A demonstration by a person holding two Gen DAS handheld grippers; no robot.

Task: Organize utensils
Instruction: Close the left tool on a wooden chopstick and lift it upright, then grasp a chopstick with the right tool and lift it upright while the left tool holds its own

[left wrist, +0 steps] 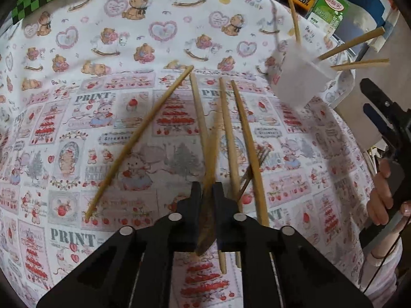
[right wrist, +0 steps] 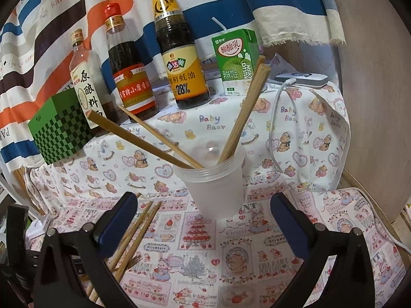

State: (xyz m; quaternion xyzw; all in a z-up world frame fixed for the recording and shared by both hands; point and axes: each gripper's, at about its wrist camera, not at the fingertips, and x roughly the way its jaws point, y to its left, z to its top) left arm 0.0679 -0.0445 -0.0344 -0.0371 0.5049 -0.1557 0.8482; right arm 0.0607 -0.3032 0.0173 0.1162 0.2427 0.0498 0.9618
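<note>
My left gripper [left wrist: 207, 190] points down at the printed cloth and is shut on a wooden chopstick [left wrist: 212, 154], which looks blurred and runs up between the black fingers. Several loose chopsticks [left wrist: 138, 141] lie on the cloth around it, with a small fork-like piece [left wrist: 254, 166] beneath one. A translucent plastic cup [right wrist: 213, 187] stands upright with several chopsticks [right wrist: 244, 113] leaning out of it; it also shows in the left wrist view as the cup [left wrist: 295, 79]. My right gripper [right wrist: 203, 220] is open, its blue-padded fingers apart on either side just short of the cup.
Three sauce bottles [right wrist: 179, 51], a green milk carton [right wrist: 235, 61] and a green checkered box [right wrist: 61, 131] stand along the back. A white device with a cable [right wrist: 300, 79] lies at the back right. A hand [left wrist: 382, 195] holds the right gripper at the table's right edge.
</note>
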